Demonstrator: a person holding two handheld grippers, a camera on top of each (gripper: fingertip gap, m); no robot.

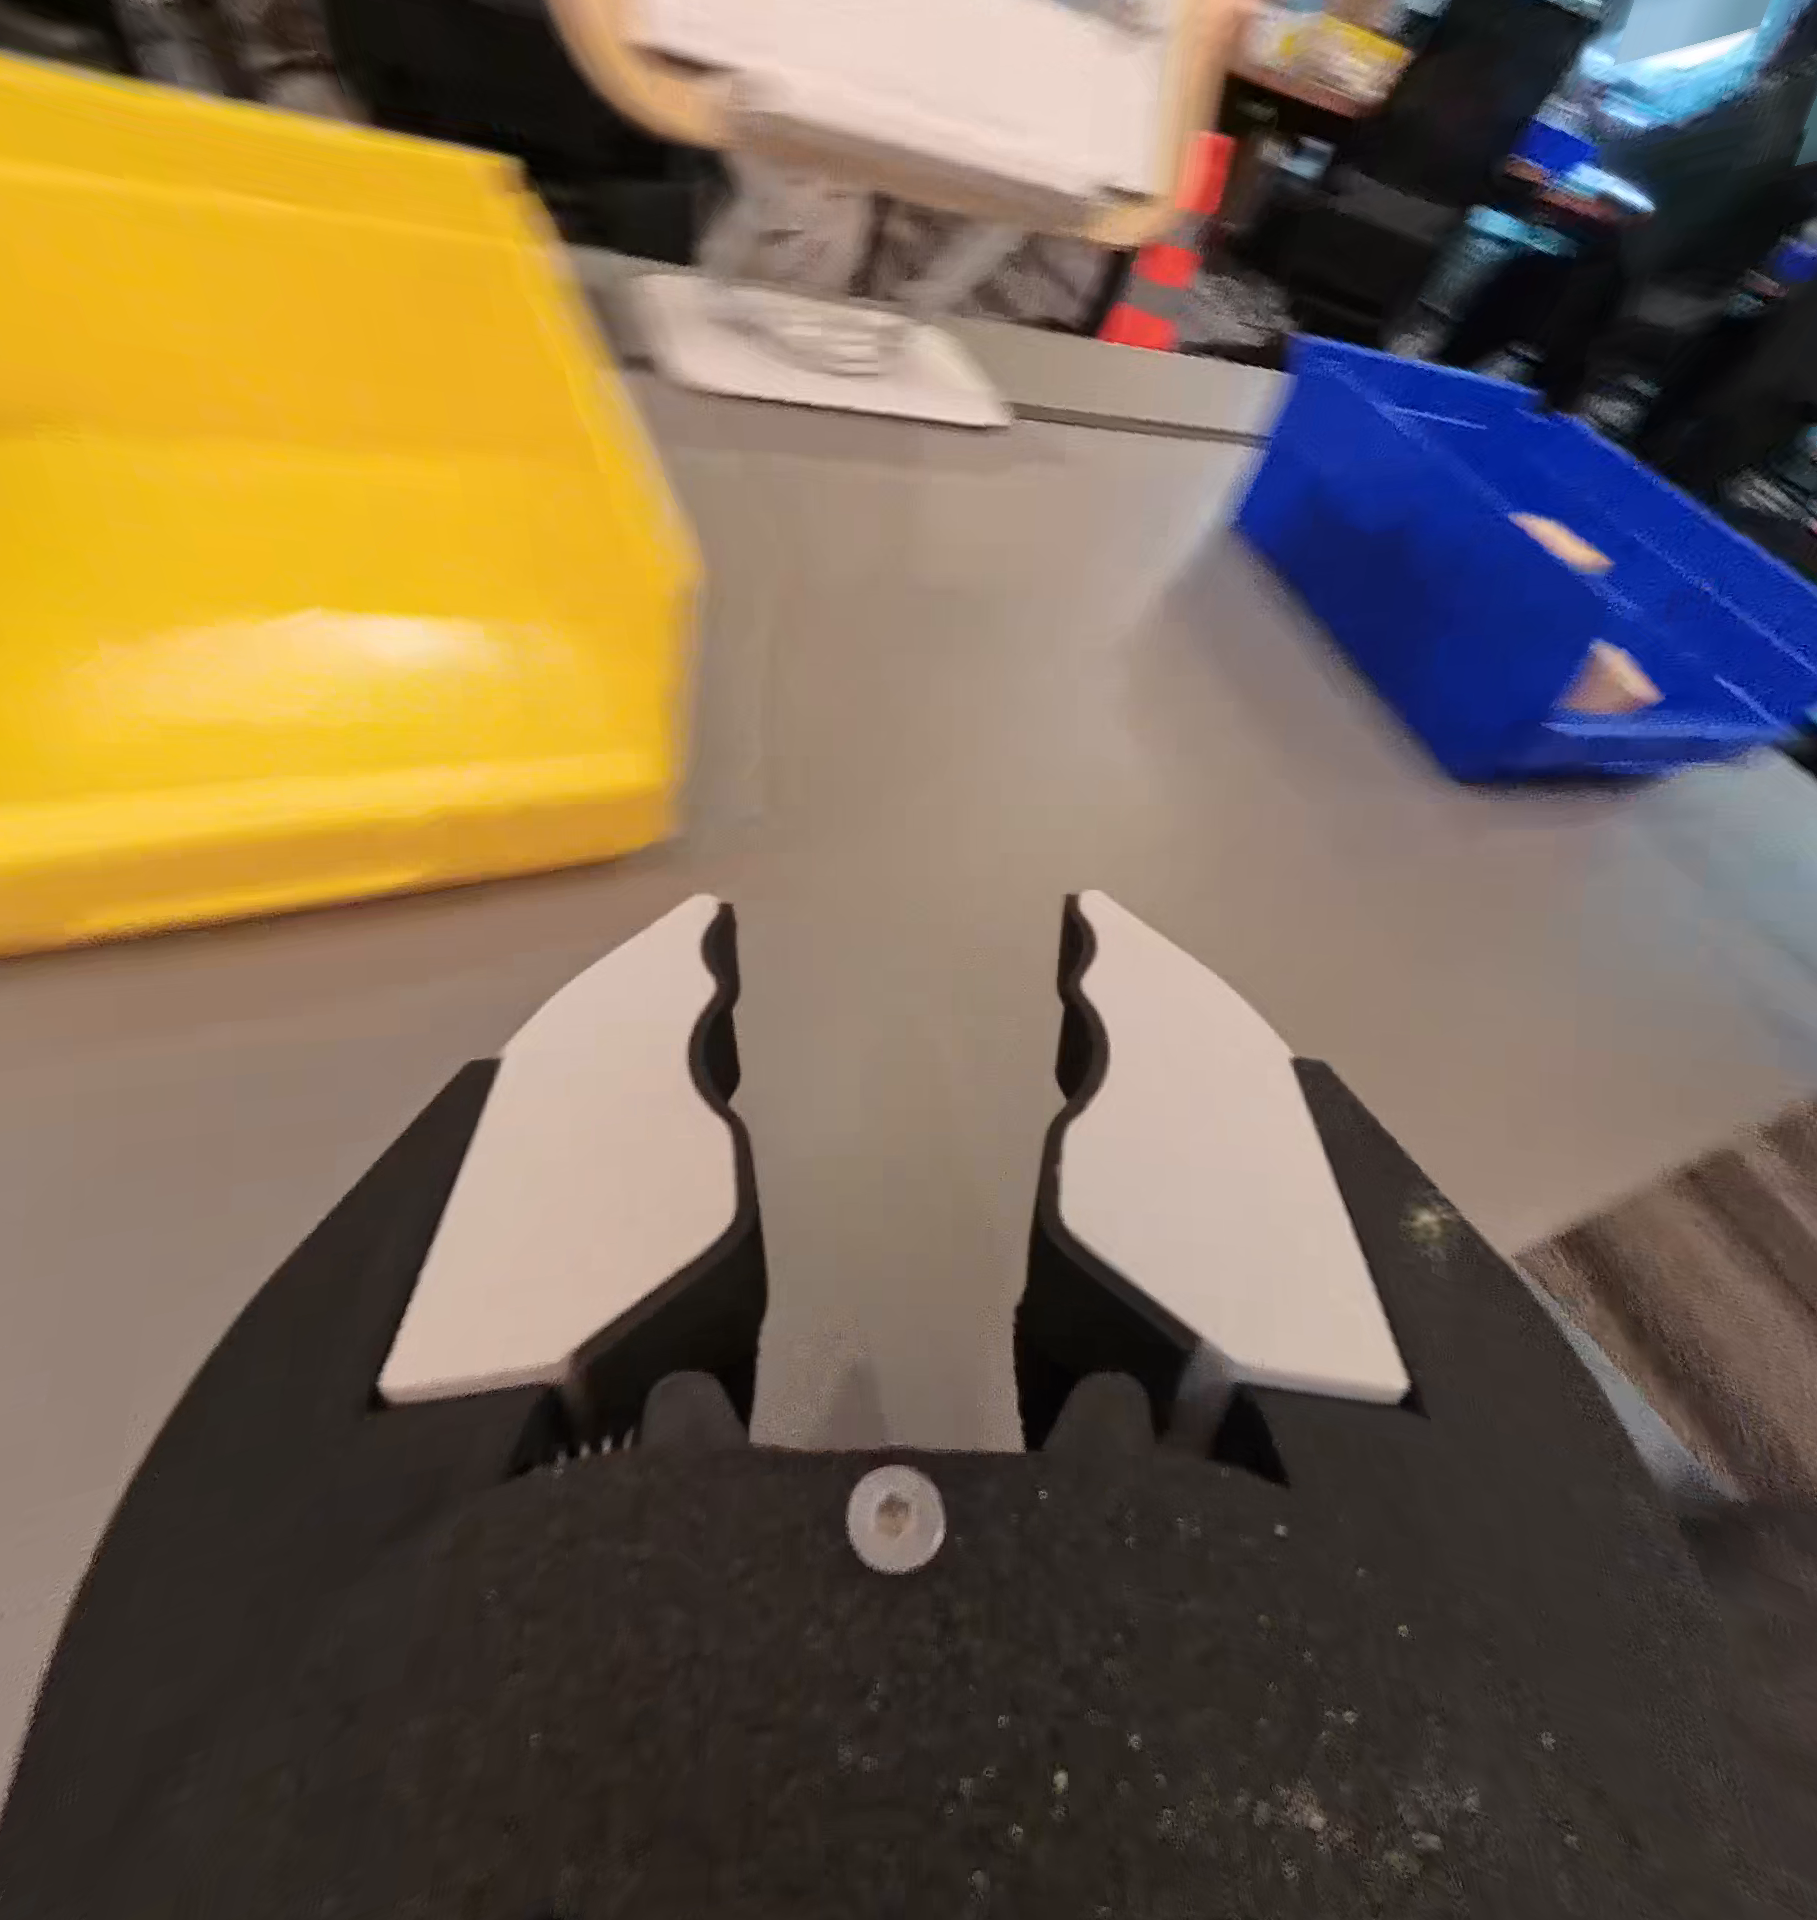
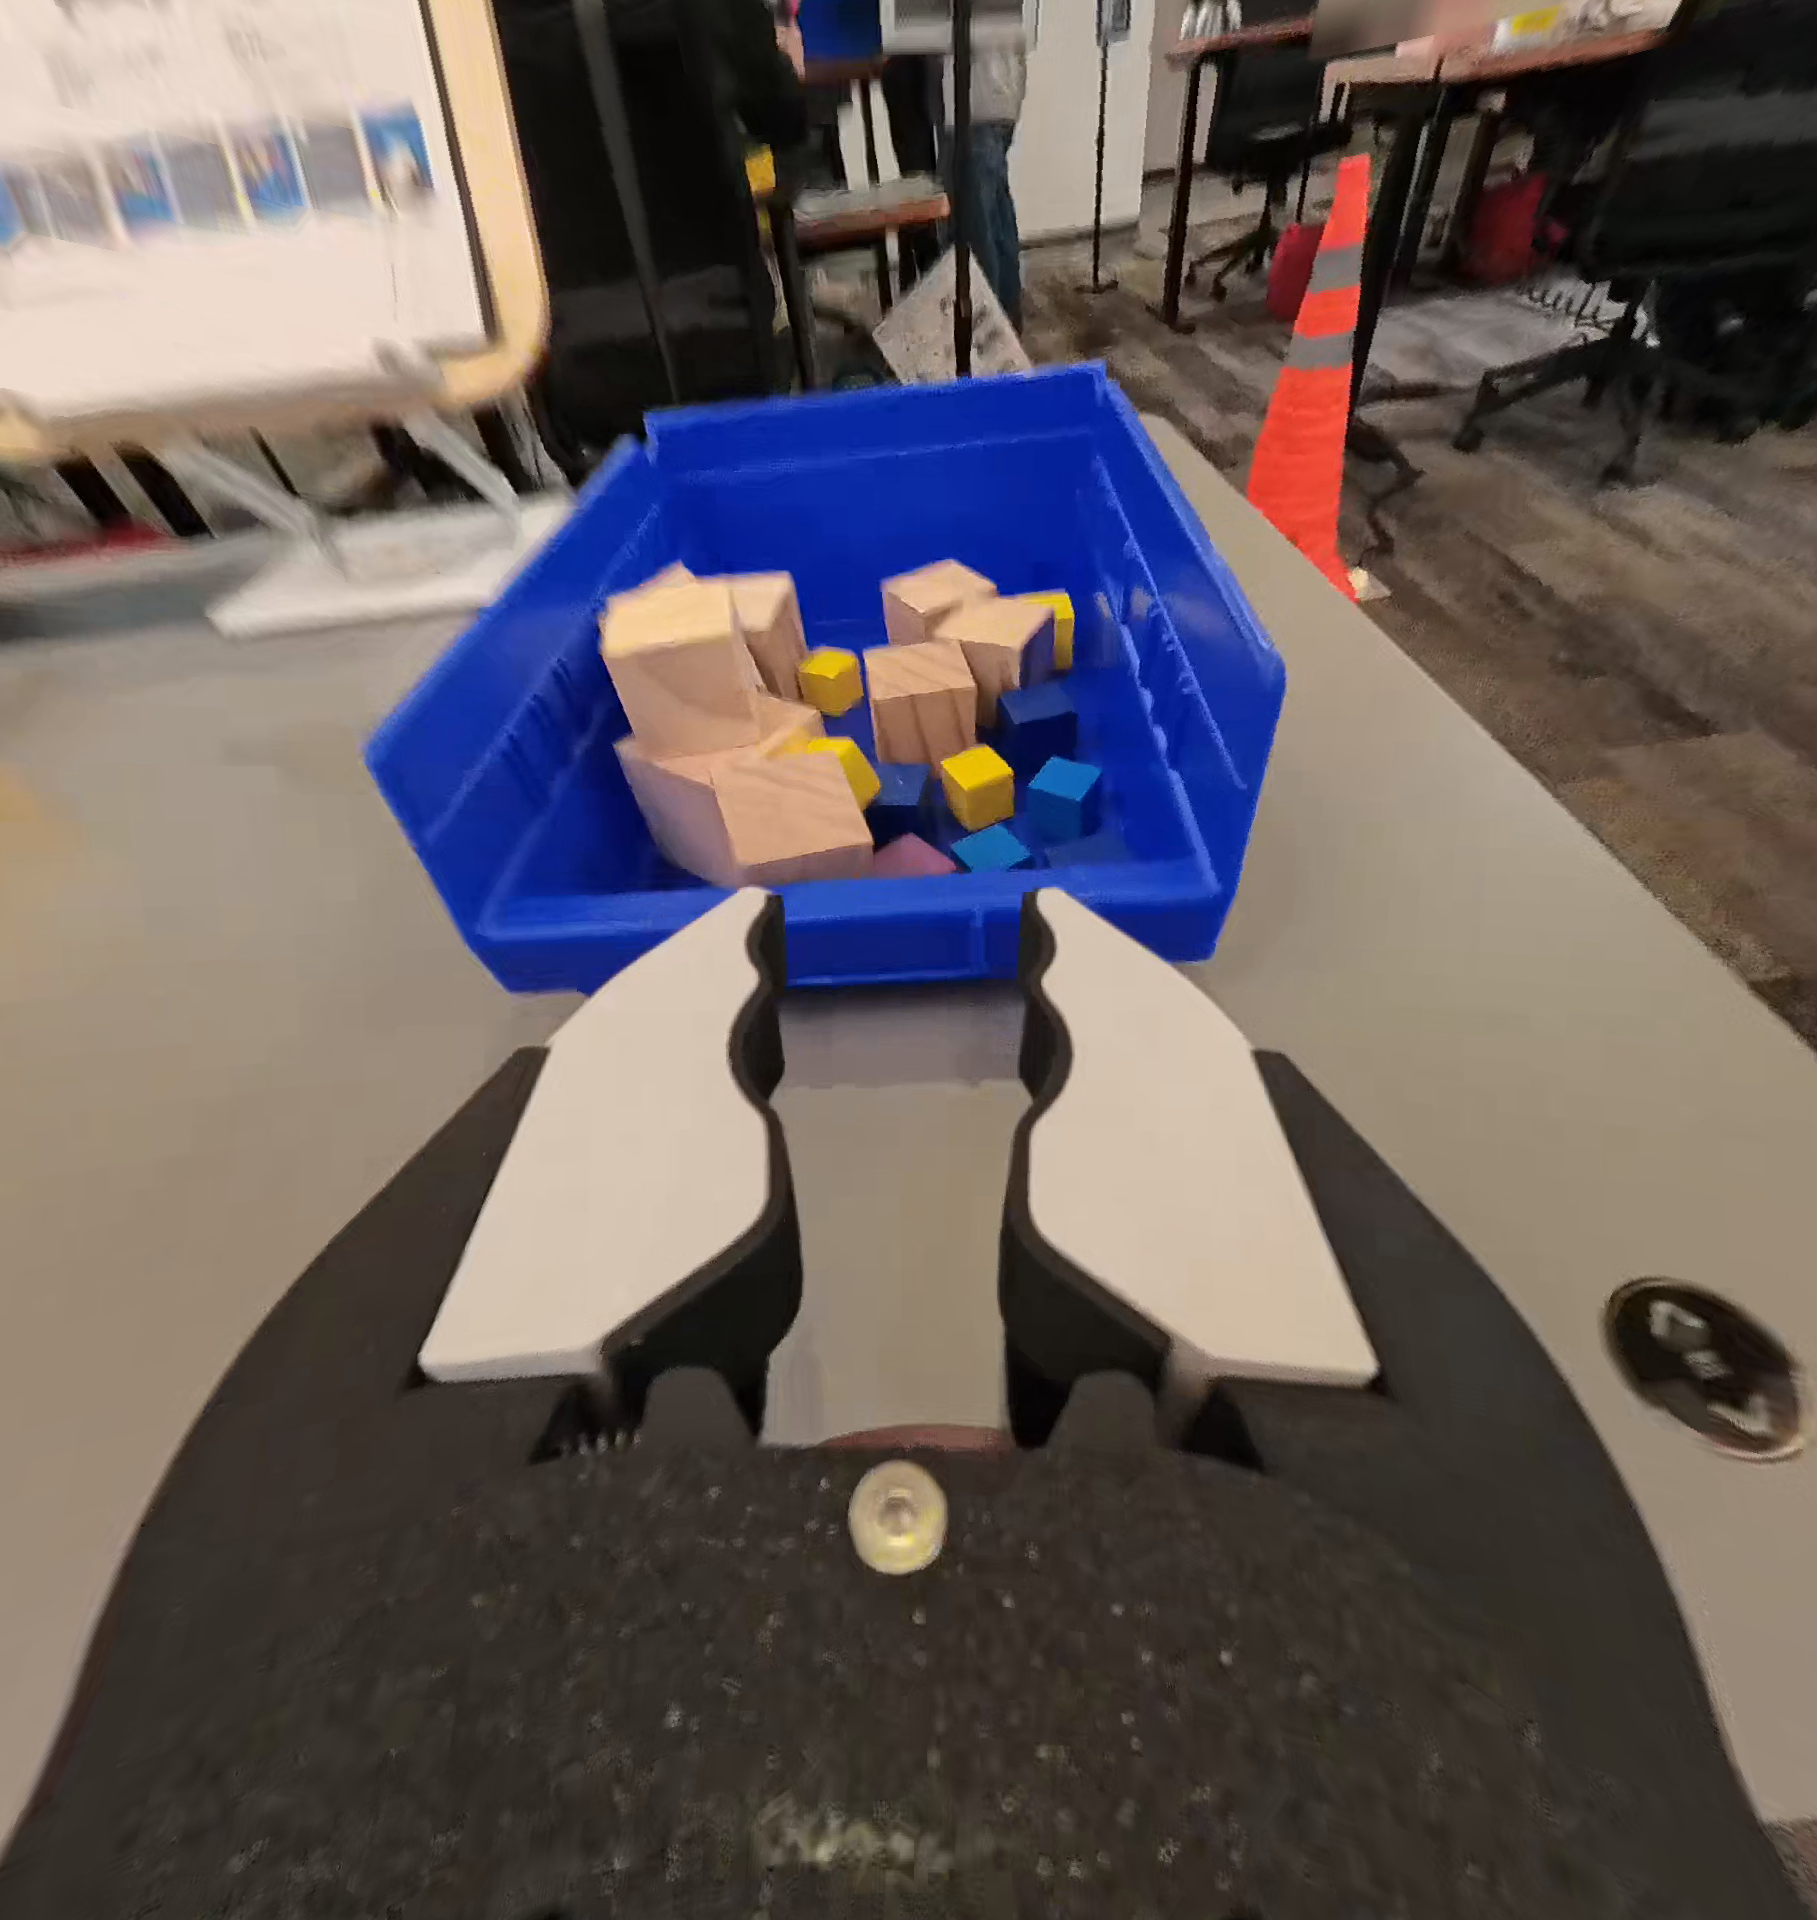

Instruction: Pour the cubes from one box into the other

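Blue box point(image 2: 842, 935): open plastic bin, upright on the grey table point(image 2: 208, 1039), low front lip.
Cubes point(image 2: 779, 727): loose heap inside the blue box; large plain wooden ones to the left and rear, smaller yellow, blue and one purple to the right and front.
Yellow box point(image 1: 260, 499): larger open bin, upright, interior bare where visible, well apart from the blue box.

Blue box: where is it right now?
Right wrist view: the blue box sits on the grey table, straight ahead of the open right gripper, cubes inside.
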